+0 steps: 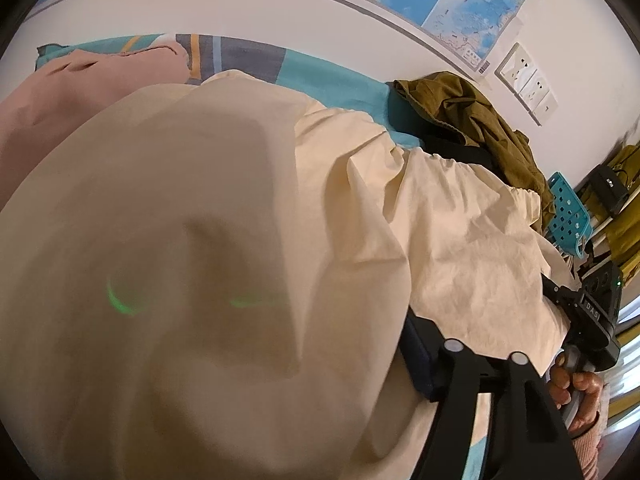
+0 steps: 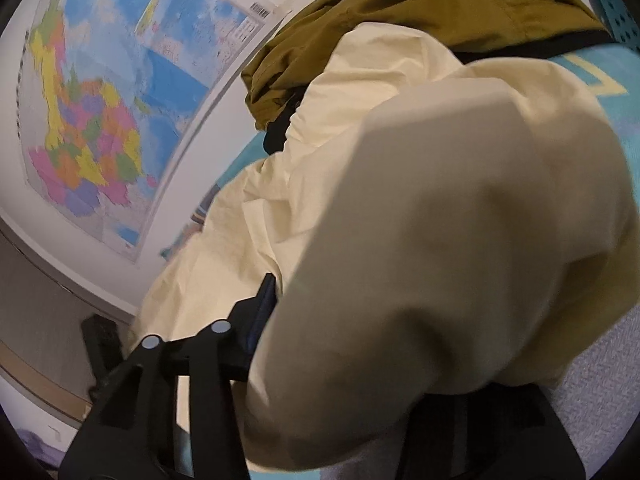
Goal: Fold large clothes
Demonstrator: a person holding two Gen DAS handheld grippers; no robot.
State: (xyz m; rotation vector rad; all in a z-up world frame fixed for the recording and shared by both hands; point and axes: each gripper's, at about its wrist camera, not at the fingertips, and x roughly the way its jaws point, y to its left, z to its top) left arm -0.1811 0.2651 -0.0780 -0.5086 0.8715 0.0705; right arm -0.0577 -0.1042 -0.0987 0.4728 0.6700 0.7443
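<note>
A large cream garment [image 1: 460, 220] lies on the bed and bulges up in front of both cameras. In the left wrist view it fills the gap of my left gripper [image 1: 320, 320]; it hides one finger, and the other finger's dark pad [image 1: 416, 356] lies against the fabric. My right gripper [image 2: 360, 300] is also buried in the cream garment [image 2: 440, 220]: one finger's pad [image 2: 264, 308] touches the cloth, the other is covered. At the left wrist view's right edge, a hand [image 1: 576, 392] holds the right gripper's black housing [image 1: 596, 312].
An olive-green garment [image 1: 472, 120] is heaped behind the cream one, against the wall. A pink cloth [image 1: 80, 88] lies at the far left on the teal patterned sheet [image 1: 320, 76]. Maps [image 2: 100, 120] and wall sockets [image 1: 524, 80] hang behind. A teal perforated basket [image 1: 568, 208] stands right.
</note>
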